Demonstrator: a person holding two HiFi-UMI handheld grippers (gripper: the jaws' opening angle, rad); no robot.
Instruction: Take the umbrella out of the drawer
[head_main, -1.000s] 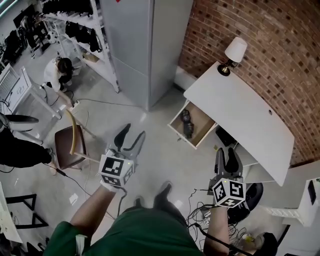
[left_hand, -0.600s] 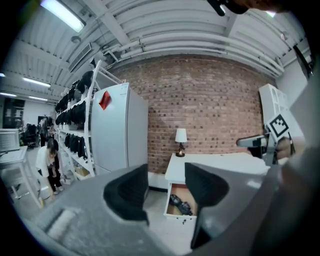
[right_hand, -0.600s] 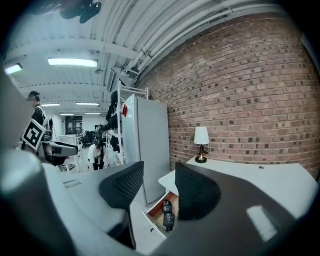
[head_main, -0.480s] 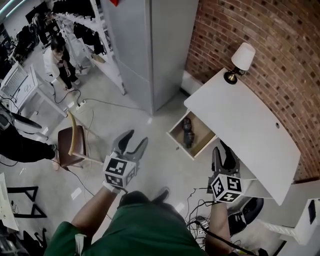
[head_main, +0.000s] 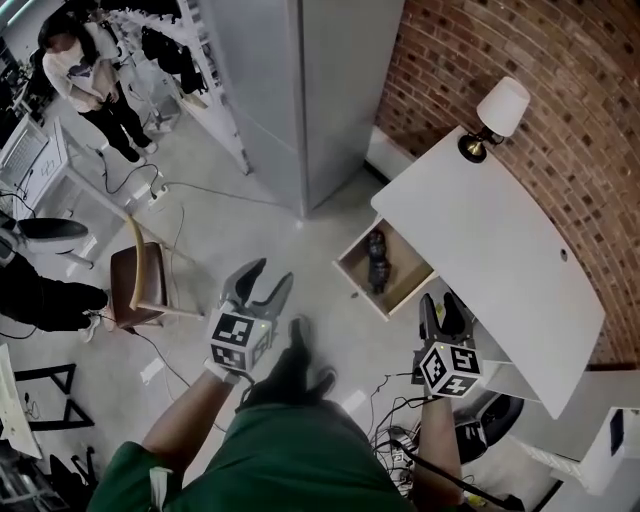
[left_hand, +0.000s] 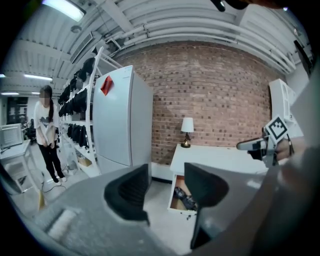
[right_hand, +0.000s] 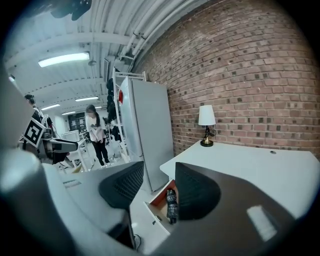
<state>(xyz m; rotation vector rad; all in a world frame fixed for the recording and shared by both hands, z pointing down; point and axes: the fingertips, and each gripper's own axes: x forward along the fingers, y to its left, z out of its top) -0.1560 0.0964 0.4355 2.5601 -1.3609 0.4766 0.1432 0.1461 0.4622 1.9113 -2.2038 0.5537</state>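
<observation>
1. Both grippers have come closer to the desk (head_main: 480, 250) than a second ago. In the head view the open drawer (head_main: 352, 275) now sits just beyond the right gripper, and the wearer's shoe has stepped forward between the two tools. The bystander (head_main: 85, 75) at far left has also changed spot.
2. Left gripper (head_main: 272, 272): jaws spread, nothing between them. Its own view shows only floor and the distant drawer (left_hand: 175, 197) through the gap (left_hand: 167, 175).
3. Right gripper (head_main: 441, 300): jaws spread and empty. In its own view (right_hand: 159, 185) the umbrella (right_hand: 171, 204) lines up in the gap but is well apart from the pads. No contact yet.
4. Umbrella (head_main: 377, 258): folded, dark, lying lengthwise on the wooden floor of the pulled-out drawer, under the near-left edge of the white desk. Bare wood shows to its right. It is also visible from the left gripper view (left_hand: 184, 199).
5. Handling, my estimate:
   - It should be a light, compact bundle.
   - The fabric outside is soft and will give under the pads, with a stiff shaft inside.
   - The folded cloth may be slick.
   - The best hold is likely across the mid-body, jaws spanning the narrow width and coming down from above.
   - An end grip would probably let it pivot or droop.
   - The drawer walls leave limited room alongside.
6. Surroundings: lamp (head_main: 495, 115) at the far end of the desk, brick wall (head_main: 560, 90) to the right, grey cabinet (head_main: 300, 90) far centre, chair (head_main: 140, 285) to the left.
</observation>
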